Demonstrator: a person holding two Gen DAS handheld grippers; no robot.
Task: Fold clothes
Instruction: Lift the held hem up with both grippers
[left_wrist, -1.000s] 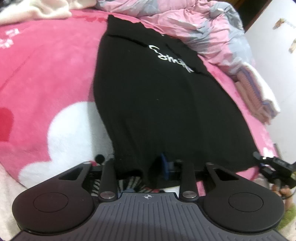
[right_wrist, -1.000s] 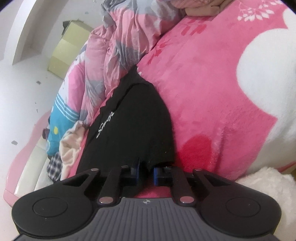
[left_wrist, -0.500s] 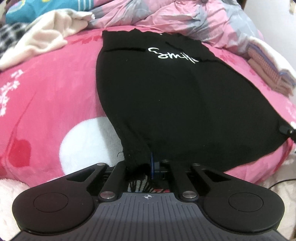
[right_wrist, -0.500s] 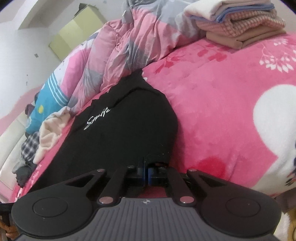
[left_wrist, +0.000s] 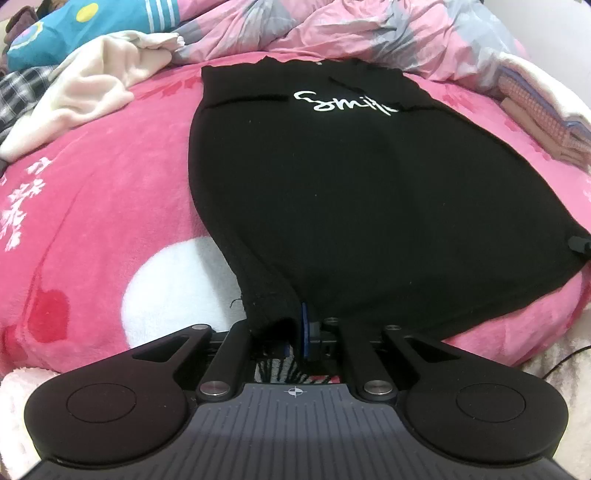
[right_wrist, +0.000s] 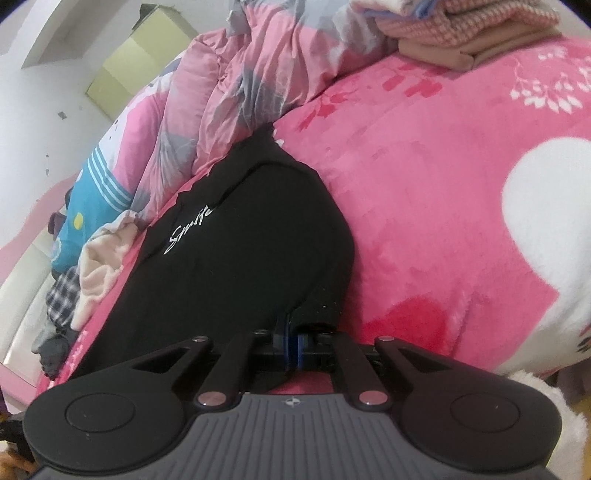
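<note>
A black T-shirt (left_wrist: 351, 192) with white script lettering lies spread on the pink blanket (left_wrist: 92, 206), its sleeves folded in. My left gripper (left_wrist: 295, 332) is shut on the near left corner of its hem, which bunches over the blue pads. In the right wrist view the same black T-shirt (right_wrist: 240, 251) stretches away to the upper left, and my right gripper (right_wrist: 293, 347) is shut on the other hem corner. A small tip of the right gripper (left_wrist: 578, 244) shows at the shirt's right edge in the left wrist view.
A rumpled pink and grey duvet (left_wrist: 369, 33) lies past the shirt's collar. A cream garment (left_wrist: 92, 85) and a checked one (left_wrist: 18, 96) lie at the back left. A stack of folded clothes (right_wrist: 461, 33) sits at the back right. The blanket (right_wrist: 461, 184) extends right of the shirt.
Both grippers' jaws have closed on the hem corners. The left wrist view has swung so the shirt sits square ahead; the right view has rolled and shows the folded stack.
</note>
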